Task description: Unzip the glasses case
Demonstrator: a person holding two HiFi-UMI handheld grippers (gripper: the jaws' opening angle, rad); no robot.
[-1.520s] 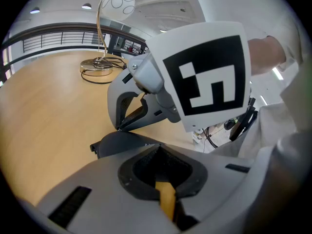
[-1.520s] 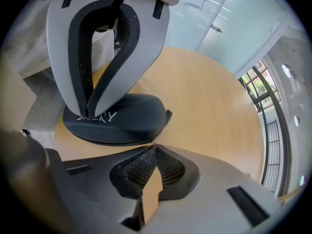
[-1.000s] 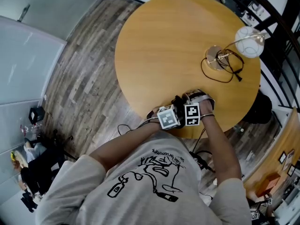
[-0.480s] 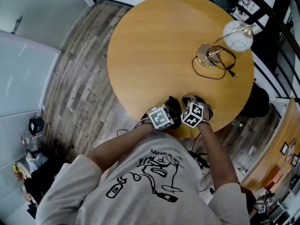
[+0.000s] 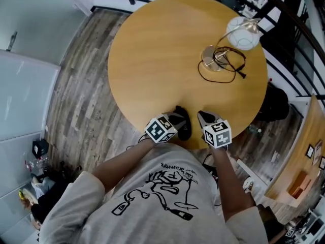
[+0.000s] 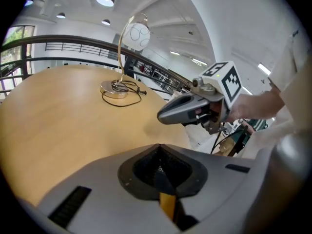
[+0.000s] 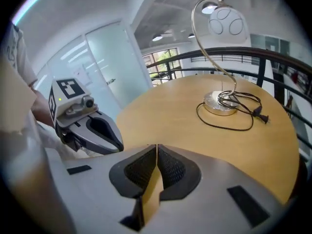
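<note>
No glasses case shows in any view. In the head view my left gripper (image 5: 179,111) and right gripper (image 5: 201,115) hover side by side over the near edge of the round wooden table (image 5: 152,60), a small gap between them. The left gripper view has my left gripper (image 6: 158,148) with its jaws together and nothing between them, and the right gripper (image 6: 162,116) floats just ahead to the right. In the right gripper view my right gripper (image 7: 156,147) is likewise shut and empty, with the left gripper (image 7: 118,144) at its left.
A desk lamp stands at the table's far right, with a metal base (image 5: 210,57), a white globe shade (image 5: 242,27) and a black cord (image 5: 223,76) looped beside it. A dark railing (image 7: 234,52) runs behind the table. Wood-plank floor (image 5: 86,90) lies on the left.
Both grippers have drawn back toward the person to the table's near edge and moved apart; a second ago they were pressed close together further over the table.
</note>
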